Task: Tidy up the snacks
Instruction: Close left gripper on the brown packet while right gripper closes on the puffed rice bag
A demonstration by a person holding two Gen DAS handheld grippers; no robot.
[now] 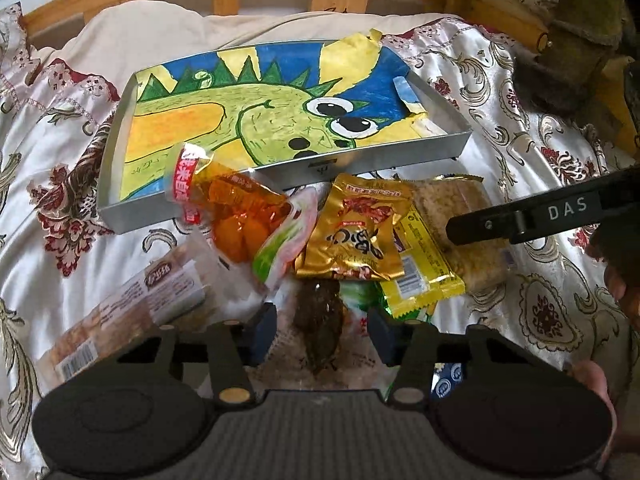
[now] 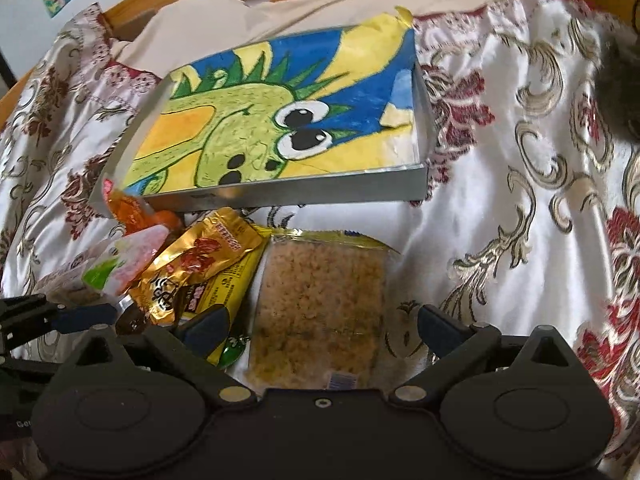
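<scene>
Working from a heap of snack packets on the patterned bedspread (image 2: 500, 208), we hold both grippers low over the pile, just short of the shallow grey tray (image 1: 360, 162) lined with a crayon drawing of a green creature. The tray lies beyond the heap with nothing in it yet, apart from the orange jelly packet (image 1: 236, 208), whose top leans over its near rim, so we judge the sorting barely begun.

Our left gripper (image 1: 322, 334) has its fingers spread apart on either side of a clear packet holding something dark brown (image 1: 320, 320); whether the pads touch it we cannot tell. Straddling it this way suggests it is our next pick.

Our right gripper (image 2: 324, 326) is likewise wide open, its fingers flanking the near end of the clear packet of golden crumbly cake (image 2: 316, 308), which lies flat at the right edge of the heap, free of the others and so easy to lift first.

Between the two sit the gold foil packet (image 1: 352, 236) overlapping a yellow packet (image 1: 424, 268), a pink-and-green pouch (image 1: 286, 236), and at the far left a long wrapped bread roll (image 1: 132, 300). The overlaps mean lifting from the edges inward disturbs least.
</scene>
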